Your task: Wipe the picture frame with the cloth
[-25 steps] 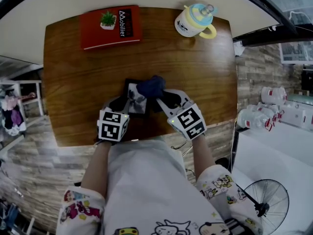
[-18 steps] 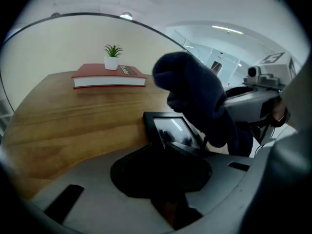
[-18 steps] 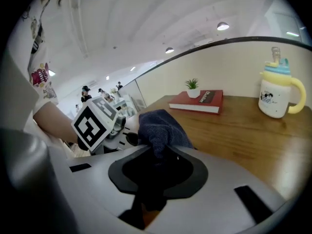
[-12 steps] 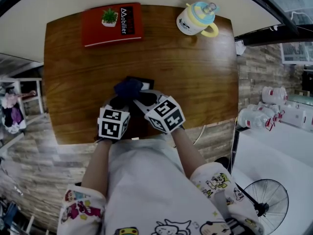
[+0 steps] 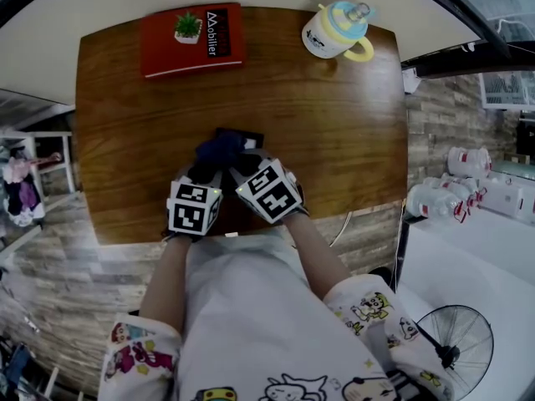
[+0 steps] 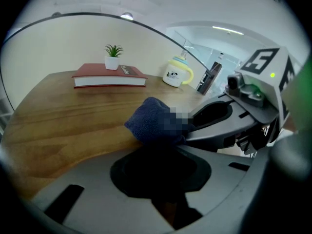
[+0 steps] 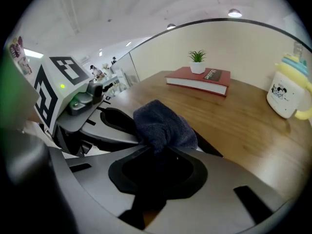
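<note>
The black picture frame [image 5: 245, 139] lies on the wooden table [image 5: 334, 124], and only its far corner shows past the cloth. My left gripper [image 5: 205, 176] is shut on the frame's near left edge, seen as a dark mass between its jaws [image 6: 161, 160]. My right gripper [image 5: 236, 167] is shut on the dark blue cloth [image 5: 219, 149], which it presses onto the frame. The cloth [image 7: 163, 123] bulges from the right jaws [image 7: 158, 162], with a sliver of frame [image 7: 210, 148] beside it. In the left gripper view the cloth [image 6: 155, 122] sits just ahead, touching the right gripper [image 6: 219, 118]. The two grippers sit side by side.
A red book [image 5: 192, 40] with a small potted plant [image 5: 187, 27] lies at the table's far left. A cup with a yellow handle [image 5: 336, 32] stands at the far right. The table's near edge [image 5: 150, 241] runs just under both grippers.
My right gripper has dragged the cloth leftward and nearer across the frame, ending close beside the left gripper. The frame's picture is now covered. The left gripper stayed put.
</note>
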Motion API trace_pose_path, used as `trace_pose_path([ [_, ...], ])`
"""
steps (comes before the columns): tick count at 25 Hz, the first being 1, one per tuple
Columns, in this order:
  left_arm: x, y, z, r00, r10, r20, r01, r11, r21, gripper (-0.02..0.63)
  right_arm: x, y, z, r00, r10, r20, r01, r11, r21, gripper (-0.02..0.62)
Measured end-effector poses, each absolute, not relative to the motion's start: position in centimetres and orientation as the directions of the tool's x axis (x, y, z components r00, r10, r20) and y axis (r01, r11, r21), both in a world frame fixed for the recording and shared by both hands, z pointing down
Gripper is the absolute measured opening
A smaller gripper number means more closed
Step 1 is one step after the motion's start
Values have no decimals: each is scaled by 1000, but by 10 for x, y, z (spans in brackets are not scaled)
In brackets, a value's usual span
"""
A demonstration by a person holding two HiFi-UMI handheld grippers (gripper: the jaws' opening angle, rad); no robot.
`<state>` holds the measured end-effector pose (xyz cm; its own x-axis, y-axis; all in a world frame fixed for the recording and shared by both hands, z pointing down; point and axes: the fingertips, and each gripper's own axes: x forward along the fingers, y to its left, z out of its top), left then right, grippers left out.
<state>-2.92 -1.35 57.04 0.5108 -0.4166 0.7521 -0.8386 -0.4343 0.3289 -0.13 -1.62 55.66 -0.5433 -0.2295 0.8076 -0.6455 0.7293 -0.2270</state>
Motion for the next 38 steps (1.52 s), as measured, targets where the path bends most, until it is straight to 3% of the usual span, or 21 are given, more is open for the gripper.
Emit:
trace_pose_path([
  [28,-30,-12,572,520,-410,749,-836,-423,349,78,123,22,563,-342,-295,892,-813,570,-123,61],
  [34,-31,-13,571,527,-390,755,-831,-423,362,78,122,28,539,-386,-335,860,-813,564,-145,61],
  [38,-30,-13,571,533,-368,762,-823,-435,365,80,99,35,513,-464,-335,820,-742,653,-153,61],
])
